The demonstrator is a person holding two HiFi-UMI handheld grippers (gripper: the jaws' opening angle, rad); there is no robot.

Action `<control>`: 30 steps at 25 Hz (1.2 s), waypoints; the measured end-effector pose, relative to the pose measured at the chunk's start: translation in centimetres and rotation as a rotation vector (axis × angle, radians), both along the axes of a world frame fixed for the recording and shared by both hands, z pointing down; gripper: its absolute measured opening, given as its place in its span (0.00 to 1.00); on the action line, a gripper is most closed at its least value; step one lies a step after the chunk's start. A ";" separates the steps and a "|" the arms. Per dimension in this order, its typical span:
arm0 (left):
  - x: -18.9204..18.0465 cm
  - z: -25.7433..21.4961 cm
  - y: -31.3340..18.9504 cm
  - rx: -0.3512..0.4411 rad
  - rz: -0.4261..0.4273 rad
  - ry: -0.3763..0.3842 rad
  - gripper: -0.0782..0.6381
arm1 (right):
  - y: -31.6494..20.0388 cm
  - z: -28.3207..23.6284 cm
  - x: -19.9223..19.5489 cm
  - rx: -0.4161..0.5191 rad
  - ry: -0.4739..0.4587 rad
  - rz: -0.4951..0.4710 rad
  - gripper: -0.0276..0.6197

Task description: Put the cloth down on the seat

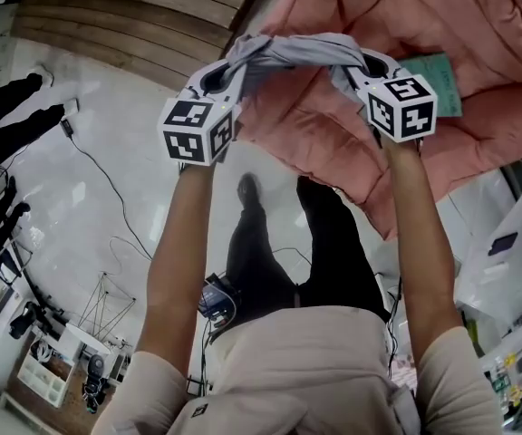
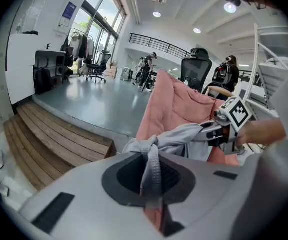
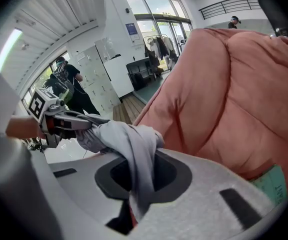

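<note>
A grey cloth (image 1: 299, 51) hangs stretched in the air between my two grippers, in front of a pink quilted seat (image 1: 478, 62). My left gripper (image 1: 227, 69) is shut on the cloth's left end, where the fabric (image 2: 153, 154) bunches into its jaws. At the other end my right gripper (image 1: 356, 69) is shut on the cloth (image 3: 134, 149). The pink seat cushion (image 3: 234, 99) rises just beyond the right gripper, and shows past the cloth (image 2: 171, 104) in the left gripper view. Both sets of jaws are hidden under the fabric.
A green tag (image 1: 440, 82) lies on the pink seat. Wooden steps (image 1: 125, 16) run at the far left. Cables (image 1: 98, 175) trail over the pale floor. A white plastic bag (image 1: 506, 252) sits at the right. People stand in the room's background (image 3: 71, 81).
</note>
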State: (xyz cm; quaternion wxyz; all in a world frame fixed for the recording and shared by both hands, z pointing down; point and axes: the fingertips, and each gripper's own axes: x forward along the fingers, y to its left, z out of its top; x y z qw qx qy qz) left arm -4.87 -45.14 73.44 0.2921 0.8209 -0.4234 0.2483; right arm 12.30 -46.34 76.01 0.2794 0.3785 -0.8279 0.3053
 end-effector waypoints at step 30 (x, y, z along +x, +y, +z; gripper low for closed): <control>-3.4 7.2 -1.8 -0.107 -0.015 -0.086 0.43 | -0.8 7.3 -1.4 -0.146 0.029 -0.086 0.40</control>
